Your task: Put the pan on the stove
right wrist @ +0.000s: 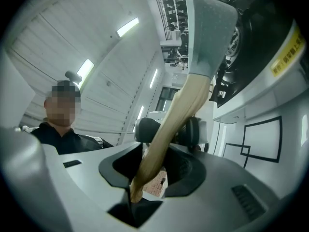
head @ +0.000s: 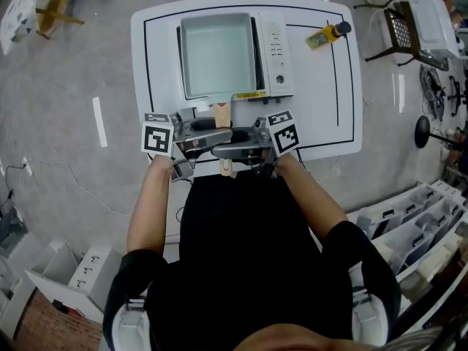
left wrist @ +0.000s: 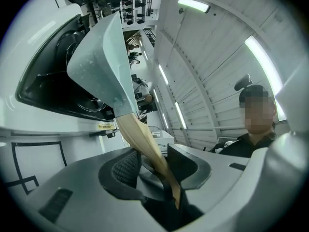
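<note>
A square pale-green pan with a wooden handle is over the white stove at the back of the white table. Whether it rests on the stove I cannot tell. The handle points toward me, and both grippers hold it from opposite sides. My left gripper is shut on the handle, with the pan tilted above the black stove top. My right gripper is shut on the same handle below the pan.
A yellow bottle-like object with a black tip lies at the table's back right. A chair stands beyond the table. Grey bins sit on the floor to my right and white drawers to my left.
</note>
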`<state>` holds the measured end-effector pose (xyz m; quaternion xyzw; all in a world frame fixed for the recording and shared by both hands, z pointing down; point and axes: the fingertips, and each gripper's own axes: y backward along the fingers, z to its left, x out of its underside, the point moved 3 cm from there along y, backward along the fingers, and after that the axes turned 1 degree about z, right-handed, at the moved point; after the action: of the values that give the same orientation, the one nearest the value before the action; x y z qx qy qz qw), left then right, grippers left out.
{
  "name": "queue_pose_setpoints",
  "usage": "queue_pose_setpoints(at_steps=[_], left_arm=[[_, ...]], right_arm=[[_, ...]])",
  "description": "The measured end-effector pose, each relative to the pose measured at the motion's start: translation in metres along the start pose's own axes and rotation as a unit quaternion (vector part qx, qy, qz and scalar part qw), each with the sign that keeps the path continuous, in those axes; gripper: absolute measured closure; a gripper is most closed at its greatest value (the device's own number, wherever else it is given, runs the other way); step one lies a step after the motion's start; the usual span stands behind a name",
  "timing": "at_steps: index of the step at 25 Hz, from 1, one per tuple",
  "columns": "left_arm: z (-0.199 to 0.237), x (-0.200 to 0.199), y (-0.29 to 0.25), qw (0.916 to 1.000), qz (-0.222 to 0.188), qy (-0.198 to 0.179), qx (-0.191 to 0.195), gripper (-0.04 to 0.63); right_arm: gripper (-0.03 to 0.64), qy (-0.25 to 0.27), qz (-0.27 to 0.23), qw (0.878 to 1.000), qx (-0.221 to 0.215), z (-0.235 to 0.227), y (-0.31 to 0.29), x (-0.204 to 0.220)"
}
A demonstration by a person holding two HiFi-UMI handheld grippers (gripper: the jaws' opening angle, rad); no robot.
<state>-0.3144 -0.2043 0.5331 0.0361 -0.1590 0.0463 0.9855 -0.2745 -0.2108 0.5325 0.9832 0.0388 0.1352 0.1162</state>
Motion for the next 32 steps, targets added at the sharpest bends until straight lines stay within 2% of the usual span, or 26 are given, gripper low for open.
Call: queue_pose_setpoints(at_steps=[15, 32], left_arm=[[0.015, -0.009, -0.011, 0.9999, -0.012, -0.004, 0.003, 0.420], [0.025, -0.004, -0.013, 0.9996, -0.025, 0.010, 0.001, 0.420]], right_arm=[[0.471, -0.002, 0.015, 1.000, 0.005, -0.011, 0.016, -0.010], [0.471, -0.019, 0.015, 1.000, -0.002, -0.019, 0.021, -0.006]])
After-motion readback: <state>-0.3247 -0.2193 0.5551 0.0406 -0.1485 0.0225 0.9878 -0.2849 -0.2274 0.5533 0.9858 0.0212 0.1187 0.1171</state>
